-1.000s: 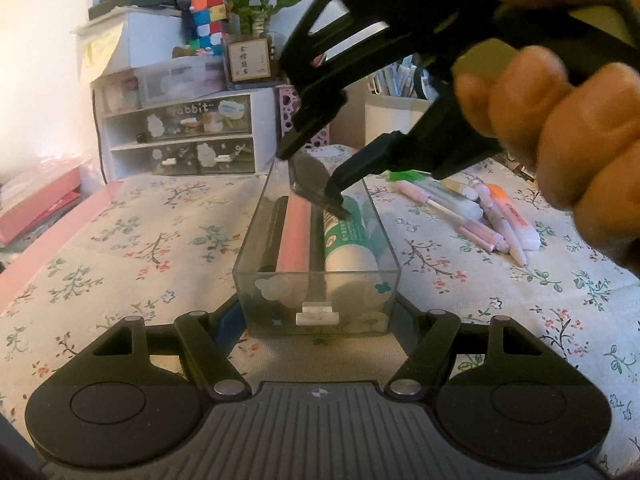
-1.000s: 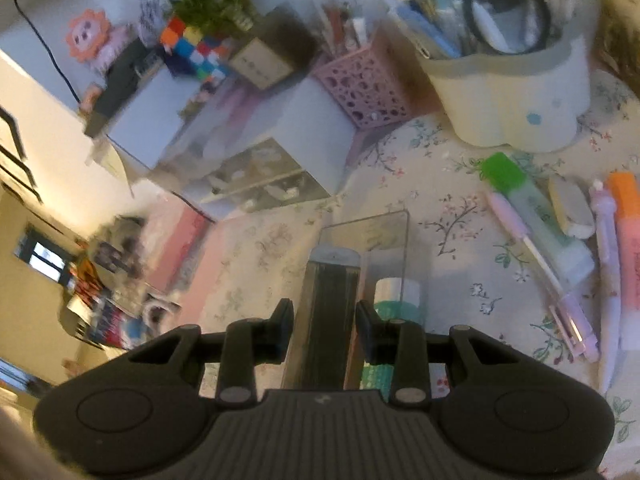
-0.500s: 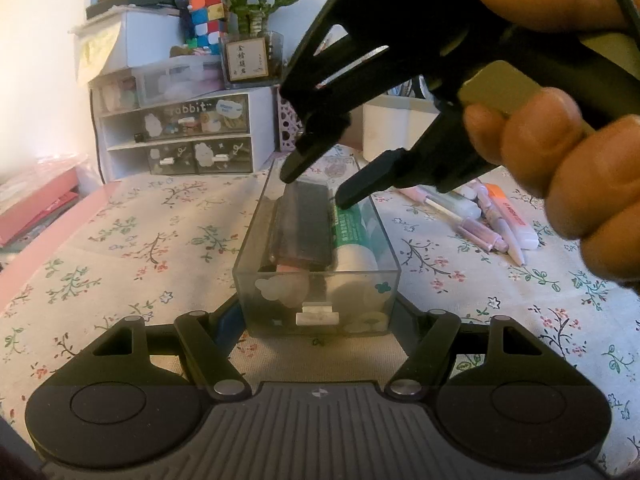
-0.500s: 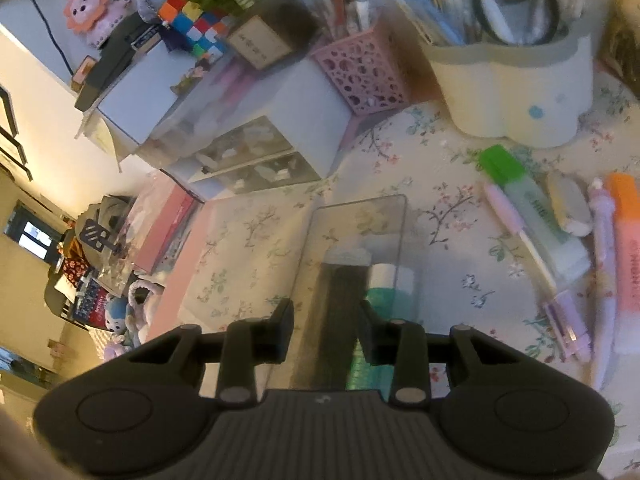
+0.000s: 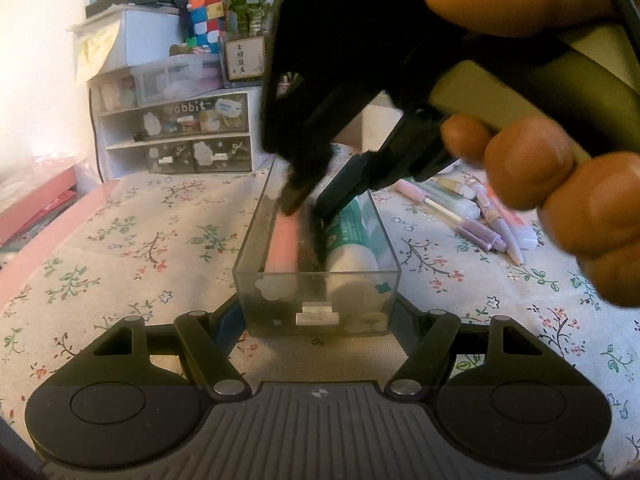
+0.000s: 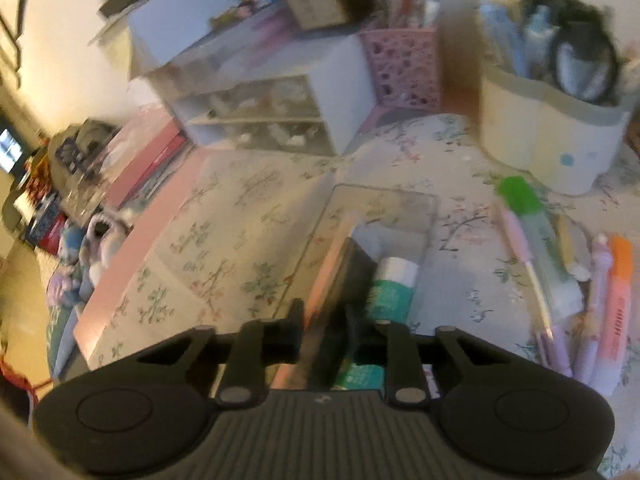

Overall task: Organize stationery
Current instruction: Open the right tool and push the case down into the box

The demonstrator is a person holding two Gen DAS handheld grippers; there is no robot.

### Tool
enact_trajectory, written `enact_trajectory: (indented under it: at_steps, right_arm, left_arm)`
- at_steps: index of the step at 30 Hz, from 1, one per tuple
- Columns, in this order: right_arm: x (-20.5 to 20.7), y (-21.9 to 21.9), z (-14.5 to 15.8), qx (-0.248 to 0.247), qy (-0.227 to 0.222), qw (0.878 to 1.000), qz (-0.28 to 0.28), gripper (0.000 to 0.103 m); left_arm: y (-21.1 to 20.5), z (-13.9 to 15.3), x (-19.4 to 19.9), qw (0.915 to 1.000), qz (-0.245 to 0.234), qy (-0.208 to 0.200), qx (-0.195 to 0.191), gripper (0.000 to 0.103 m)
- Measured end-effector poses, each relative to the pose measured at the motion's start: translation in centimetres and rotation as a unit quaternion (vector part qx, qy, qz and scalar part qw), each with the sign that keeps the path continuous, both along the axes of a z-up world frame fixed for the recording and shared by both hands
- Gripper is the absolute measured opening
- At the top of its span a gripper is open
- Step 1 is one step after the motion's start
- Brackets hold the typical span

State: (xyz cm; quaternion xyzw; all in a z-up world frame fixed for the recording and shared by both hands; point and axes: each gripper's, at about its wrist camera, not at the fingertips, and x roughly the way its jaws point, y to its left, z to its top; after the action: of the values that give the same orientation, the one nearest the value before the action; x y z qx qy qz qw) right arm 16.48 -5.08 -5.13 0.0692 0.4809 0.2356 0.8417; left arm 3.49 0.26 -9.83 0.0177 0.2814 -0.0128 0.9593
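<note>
Two grippers were engaged. The left gripper [image 5: 318,312] clamped the clear drawer [image 5: 316,280]; the right gripper [image 6: 323,326], jaws just closing, gripped the dark flat case [image 6: 347,276] standing inside. Judged step: seating it. Next: release, withdraw.

Floral table [image 5: 120,240]: clear box [image 5: 316,292], pens [image 5: 480,220]

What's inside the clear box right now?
Inside the clear box: a pink bar, a dark flat item and a green-and-white tube. Their far ends hide behind the right gripper.
</note>
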Motion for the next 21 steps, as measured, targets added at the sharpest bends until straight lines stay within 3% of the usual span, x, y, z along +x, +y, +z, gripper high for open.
enact_trajectory:
  at_steps: [6,14,21]
  right_arm:
    - [0.3,-1.0,0.2,0.014,0.012,1.000,-0.013,0.012]
    - [1.2,-3.2,0.0,0.087,0.054,0.993,-0.051,0.007]
    - [1.7,-4.0,-0.8,0.151,0.103,0.978,-0.099,0.007]
  left_arm:
    - [0.0,0.0,0.1,1.0000,0.000,0.000,0.000,0.072]
    - [-0.1,0.0,0.1,1.0000,-0.001,0.000,0.001,0.072]
    - [-0.1,0.0,0.1,1.0000,0.000,0.000,0.001,0.072]
